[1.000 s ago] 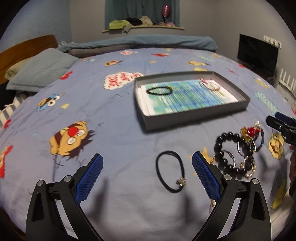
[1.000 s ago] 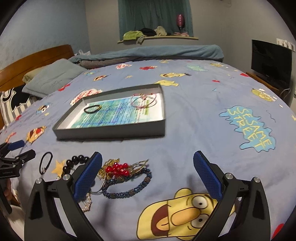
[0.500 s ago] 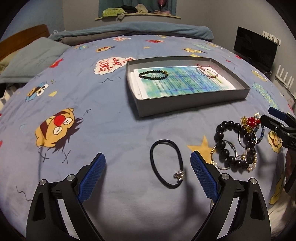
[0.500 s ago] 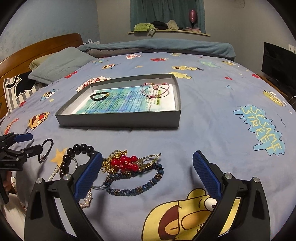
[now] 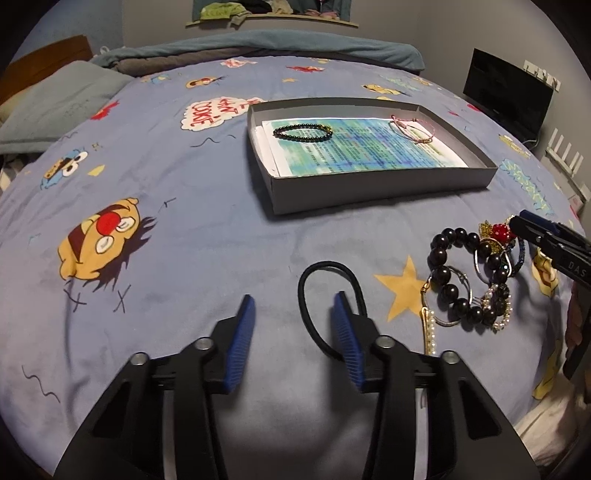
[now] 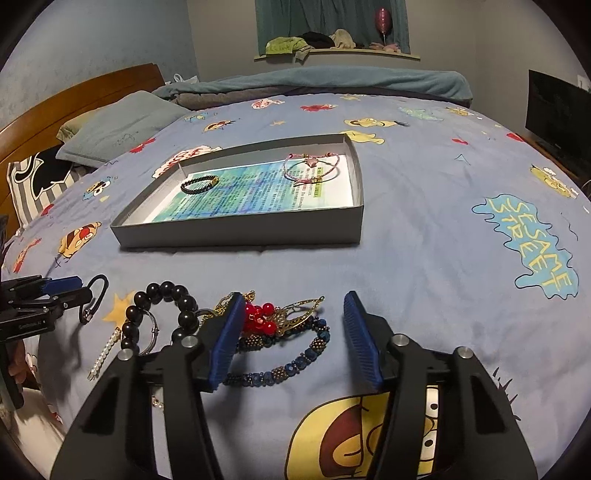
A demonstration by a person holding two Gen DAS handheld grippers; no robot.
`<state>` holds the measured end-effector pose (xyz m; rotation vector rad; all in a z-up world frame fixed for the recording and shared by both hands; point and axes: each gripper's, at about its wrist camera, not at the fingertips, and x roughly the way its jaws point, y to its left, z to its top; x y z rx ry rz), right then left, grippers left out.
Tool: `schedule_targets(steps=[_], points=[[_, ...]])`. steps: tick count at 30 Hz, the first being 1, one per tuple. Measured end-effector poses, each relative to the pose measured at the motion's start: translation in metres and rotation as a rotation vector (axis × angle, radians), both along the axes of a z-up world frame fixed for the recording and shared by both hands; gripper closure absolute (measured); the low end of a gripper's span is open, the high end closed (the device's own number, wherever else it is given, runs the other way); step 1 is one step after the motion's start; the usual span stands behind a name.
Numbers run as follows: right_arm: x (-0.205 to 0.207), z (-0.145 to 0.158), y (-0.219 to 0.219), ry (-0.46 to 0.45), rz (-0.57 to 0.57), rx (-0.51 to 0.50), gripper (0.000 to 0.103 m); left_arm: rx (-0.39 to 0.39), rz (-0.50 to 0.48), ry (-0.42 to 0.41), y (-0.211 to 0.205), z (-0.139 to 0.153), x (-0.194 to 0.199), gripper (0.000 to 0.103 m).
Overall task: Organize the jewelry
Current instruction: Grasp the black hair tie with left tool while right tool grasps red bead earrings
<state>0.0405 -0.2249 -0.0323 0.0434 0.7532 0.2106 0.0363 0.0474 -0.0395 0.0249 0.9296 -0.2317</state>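
Showing blue bead bracelet in right view | left view: hidden

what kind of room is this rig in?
Almost certainly a bedroom. The work surface is a bed with a cartoon-print bedspread, with a pillow against a wooden headboard, and a dark TV screen off to the side.

1. A home bedroom: a bed fills the frame, spread with a blue cartoon-print sheet.
2. At the left edge, a wooden headboard and grey pillow.
3. Top centre, a green curtain over a sill strewn with clothes.
4. Far right, a dark television.
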Motion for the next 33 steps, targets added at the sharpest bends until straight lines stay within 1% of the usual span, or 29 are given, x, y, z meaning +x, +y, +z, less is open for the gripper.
schedule_targets(steps=[1,2,3,6,8,9,11,14,15,16,17,20,21,22,24,26,29,31,33], points=[[0.0,0.0,0.0,0.0,0.0,0.002,0.056,-0.025,-0.006,0.006,0.001,0.001,0.0,0.067],[0.0,0.0,0.0,0.001,-0.002,0.004,0.057,-0.037,-0.012,0.009,0.001,0.001,-0.001,0.068],[0.001,-0.001,0.0,0.005,-0.003,0.007,0.058,-0.034,-0.013,0.009,0.0,0.001,-0.001,0.068],[0.003,-0.002,-0.004,0.021,-0.011,0.03,0.058,0.021,-0.019,0.005,-0.005,-0.002,-0.002,0.073],[0.005,-0.004,-0.007,0.044,-0.016,0.058,0.058,0.039,-0.025,0.006,-0.006,-0.004,-0.001,0.074],[0.007,-0.005,-0.009,0.06,-0.02,0.09,0.058,0.049,-0.029,0.006,-0.008,-0.005,-0.001,0.074],[0.009,-0.007,-0.01,0.071,-0.021,0.109,0.059,0.06,-0.035,0.004,-0.01,-0.006,0.001,0.074],[0.011,-0.007,-0.01,0.073,-0.019,0.129,0.063,0.057,-0.044,0.002,-0.012,-0.007,0.004,0.074],[0.011,-0.007,-0.009,0.072,-0.017,0.132,0.067,0.059,-0.046,0.003,-0.013,-0.008,0.006,0.074],[0.012,-0.007,-0.008,0.07,-0.013,0.136,0.071,0.061,-0.047,0.003,-0.014,-0.009,0.007,0.076],[0.012,-0.007,-0.008,0.069,-0.01,0.137,0.072,0.062,-0.048,0.003,-0.014,-0.009,0.009,0.078],[0.013,-0.006,-0.004,0.064,-0.002,0.131,0.079,0.077,-0.055,-0.009,-0.017,-0.009,0.009,0.089],[0.013,-0.005,-0.004,0.061,0.003,0.134,0.084,0.085,-0.058,-0.013,-0.018,-0.009,0.009,0.093],[0.013,-0.004,-0.003,0.055,0.005,0.13,0.095,0.094,-0.061,-0.017,-0.019,-0.009,0.008,0.096],[0.012,-0.003,-0.002,0.05,0.011,0.121,0.098,0.102,-0.065,-0.031,-0.02,-0.007,0.006,0.099],[0.008,0.001,0.001,0.028,0.025,0.117,0.102,0.102,-0.068,-0.045,-0.02,-0.004,0.004,0.099],[0.002,0.009,0.003,-0.015,0.037,0.102,0.102,0.086,-0.066,-0.081,-0.018,0.004,-0.002,0.099],[-0.006,0.018,0.005,-0.072,0.047,0.09,0.102,0.073,-0.067,-0.119,-0.017,0.012,-0.007,0.099],[-0.012,0.024,0.005,-0.103,0.052,0.087,0.102,0.076,-0.07,-0.148,-0.019,0.019,-0.012,0.099]])
